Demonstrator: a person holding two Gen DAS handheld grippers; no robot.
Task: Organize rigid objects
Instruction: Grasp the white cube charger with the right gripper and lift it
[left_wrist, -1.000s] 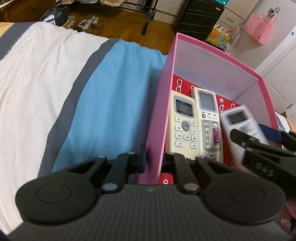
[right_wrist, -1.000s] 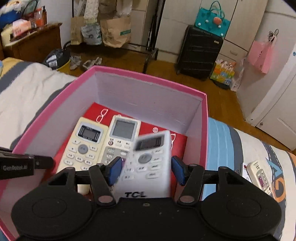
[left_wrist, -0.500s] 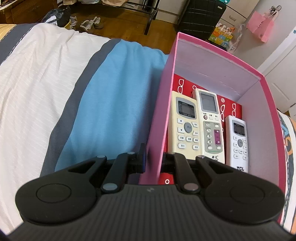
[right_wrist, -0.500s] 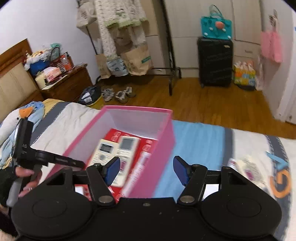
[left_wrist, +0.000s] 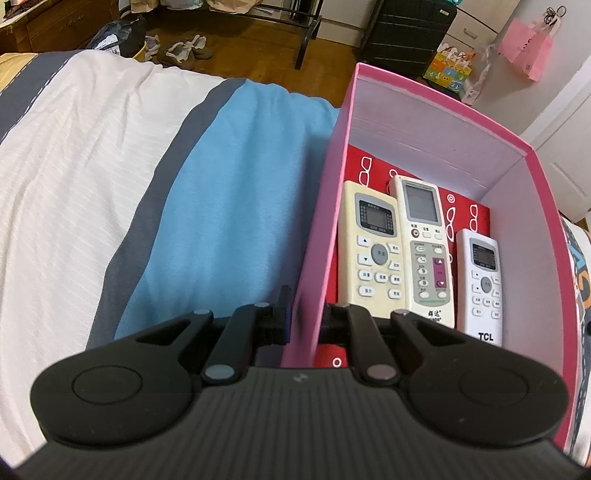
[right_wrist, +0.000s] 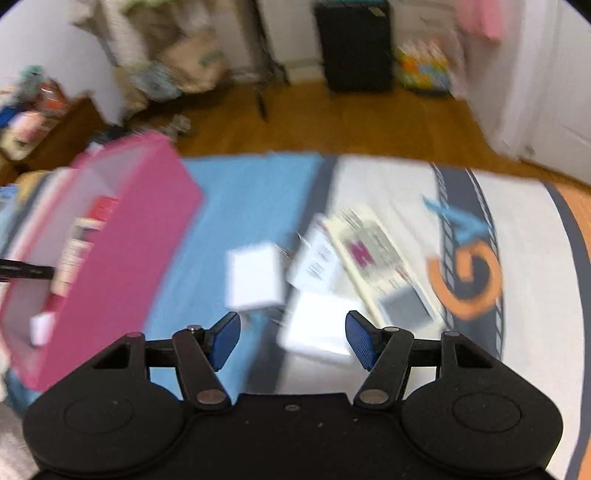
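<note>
While the left hand-held gripper (left_wrist: 304, 317) is clamped on the near wall of the pink box (left_wrist: 321, 236), 1 finger sits outside the wall and the other inside it. That box rests on the bed (left_wrist: 110, 166), over the blue stripe of the cover. On its red floor lie 3 remotes side by side, all lengthwise and face up, at about 1 o'clock from the left hand-held gripper: a cream remote (left_wrist: 373, 251) nearest the gripped wall, a longer beige remote (left_wrist: 424, 243) touching it, and a white TCL remote (left_wrist: 482, 284) just beside that, toward the far wall.

From the right wrist, the right hand-held gripper (right_wrist: 291, 339) is spread wide with nothing between its blue pads (right_wrist: 225, 339). The view is heavily blurred. Straight ahead at 12 o'clock, close to the fingertips, a heap of loose objects (right_wrist: 332, 280) lies on the bed: several white boxy pieces and a long pale remote (right_wrist: 380, 258) running toward 1 o'clock. Which pieces touch cannot be told through the blur. The pink box stands at about 10 o'clock, well apart from the heap.
</note>
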